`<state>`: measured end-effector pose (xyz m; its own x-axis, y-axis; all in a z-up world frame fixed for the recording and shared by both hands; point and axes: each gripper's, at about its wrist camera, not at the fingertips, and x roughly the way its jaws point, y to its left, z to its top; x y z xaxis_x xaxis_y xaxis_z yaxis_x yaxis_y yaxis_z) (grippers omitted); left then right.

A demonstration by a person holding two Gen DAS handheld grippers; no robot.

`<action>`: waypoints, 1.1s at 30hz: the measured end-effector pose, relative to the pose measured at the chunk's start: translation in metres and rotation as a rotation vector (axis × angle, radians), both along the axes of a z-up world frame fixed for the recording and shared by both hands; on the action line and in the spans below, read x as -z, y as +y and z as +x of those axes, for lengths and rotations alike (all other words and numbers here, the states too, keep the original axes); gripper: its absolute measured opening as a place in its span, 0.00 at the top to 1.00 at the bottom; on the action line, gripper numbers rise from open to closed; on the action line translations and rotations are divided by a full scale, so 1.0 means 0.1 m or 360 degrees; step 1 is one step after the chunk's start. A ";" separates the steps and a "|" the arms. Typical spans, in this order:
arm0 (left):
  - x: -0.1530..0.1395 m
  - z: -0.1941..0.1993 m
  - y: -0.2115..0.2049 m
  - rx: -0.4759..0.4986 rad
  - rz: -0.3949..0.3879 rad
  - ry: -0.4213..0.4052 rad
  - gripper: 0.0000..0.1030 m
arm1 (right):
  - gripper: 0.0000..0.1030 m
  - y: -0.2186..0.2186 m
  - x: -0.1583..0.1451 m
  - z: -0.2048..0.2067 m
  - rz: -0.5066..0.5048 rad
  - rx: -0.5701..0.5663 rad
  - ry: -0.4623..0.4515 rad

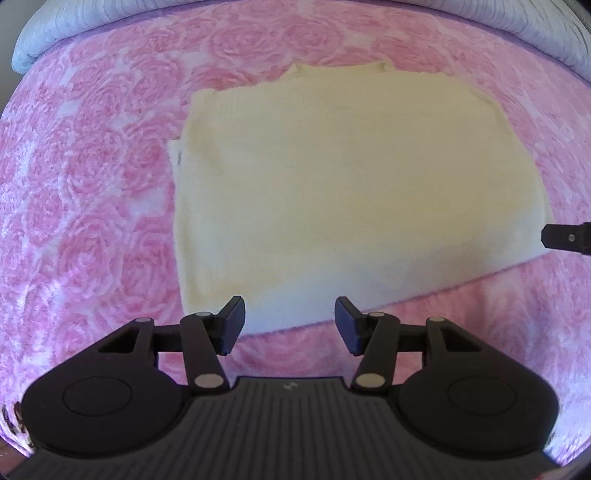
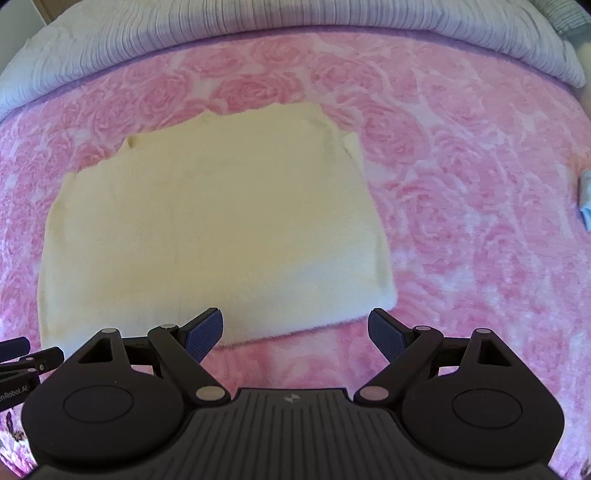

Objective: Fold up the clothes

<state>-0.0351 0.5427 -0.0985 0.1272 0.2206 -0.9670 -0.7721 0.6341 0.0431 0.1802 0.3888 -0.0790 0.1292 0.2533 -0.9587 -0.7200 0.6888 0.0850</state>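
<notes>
A cream knit garment (image 1: 351, 192) lies folded into a flat rectangle on a pink rose-patterned blanket (image 1: 92, 206). It also shows in the right wrist view (image 2: 207, 229). My left gripper (image 1: 290, 321) is open and empty, hovering just above the garment's near edge. My right gripper (image 2: 295, 332) is open and empty over the garment's near right corner. One finger of the right gripper shows at the right edge of the left wrist view (image 1: 565, 238). Part of the left gripper shows at the lower left of the right wrist view (image 2: 26, 360).
The pink blanket (image 2: 461, 221) covers the bed all around the garment. A grey ribbed duvet (image 2: 258, 18) lies bunched along the far side. A small pale blue cloth (image 2: 585, 199) lies at the far right.
</notes>
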 end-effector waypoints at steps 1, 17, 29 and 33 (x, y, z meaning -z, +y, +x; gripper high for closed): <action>0.02 -0.02 0.02 -0.0008 0.0002 -0.0016 0.52 | 0.14 -0.06 0.06 0.05 0.0059 0.0033 0.0050; 0.32 -0.04 0.14 -0.0028 -0.0025 -0.0006 0.55 | 0.31 -0.55 0.64 0.48 -0.0027 0.0477 0.0188; 0.27 0.07 0.03 -0.0016 -0.0005 0.0009 0.54 | 0.27 0.00 0.33 0.09 -0.0133 0.0099 0.0006; 0.26 0.06 0.02 -0.0023 -0.0002 0.0006 0.54 | 0.25 -0.18 0.42 0.20 0.0021 0.0218 0.0131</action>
